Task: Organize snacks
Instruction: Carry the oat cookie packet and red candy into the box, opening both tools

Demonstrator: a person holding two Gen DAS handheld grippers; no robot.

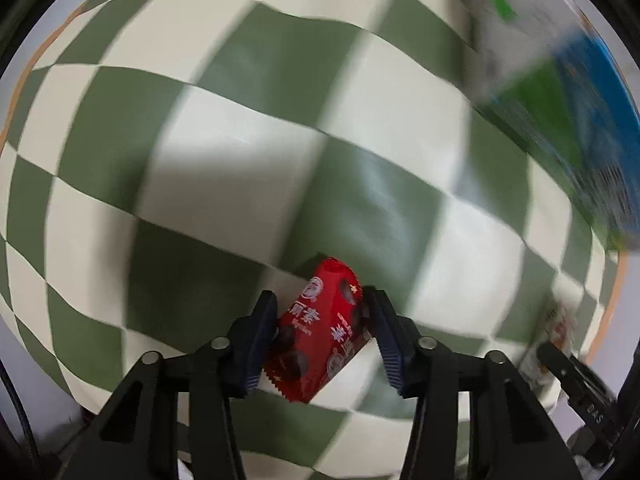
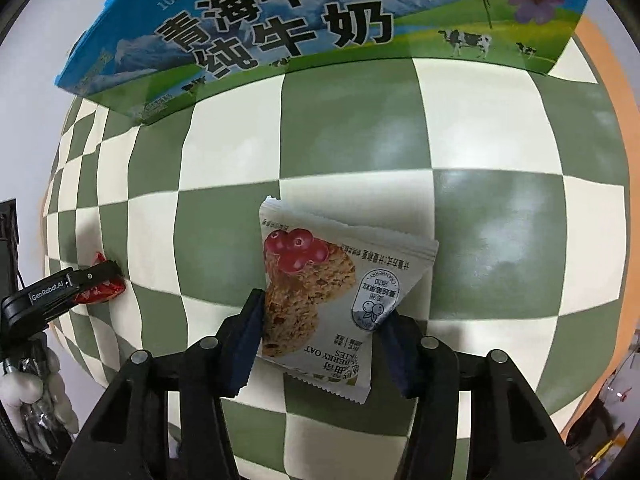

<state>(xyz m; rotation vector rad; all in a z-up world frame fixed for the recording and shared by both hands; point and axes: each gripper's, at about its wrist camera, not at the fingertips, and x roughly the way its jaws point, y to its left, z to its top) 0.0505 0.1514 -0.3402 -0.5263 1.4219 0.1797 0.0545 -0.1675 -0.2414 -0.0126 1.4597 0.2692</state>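
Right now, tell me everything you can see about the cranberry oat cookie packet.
The cranberry oat cookie packet is a white, glossy plastic sachet with crimped, serrated ends, printed with red cranberries, oat cookies and a blue-rimmed badge. It is sealed, lying tilted over the green-and-white checkered cloth, pinched at both side edges between the right gripper pads. Nothing else touches it.

Checkered bench (image 2: 360,128) lies bare between the two packets; only the milk carton (image 2: 280,28) stands as a wall along its far edge.
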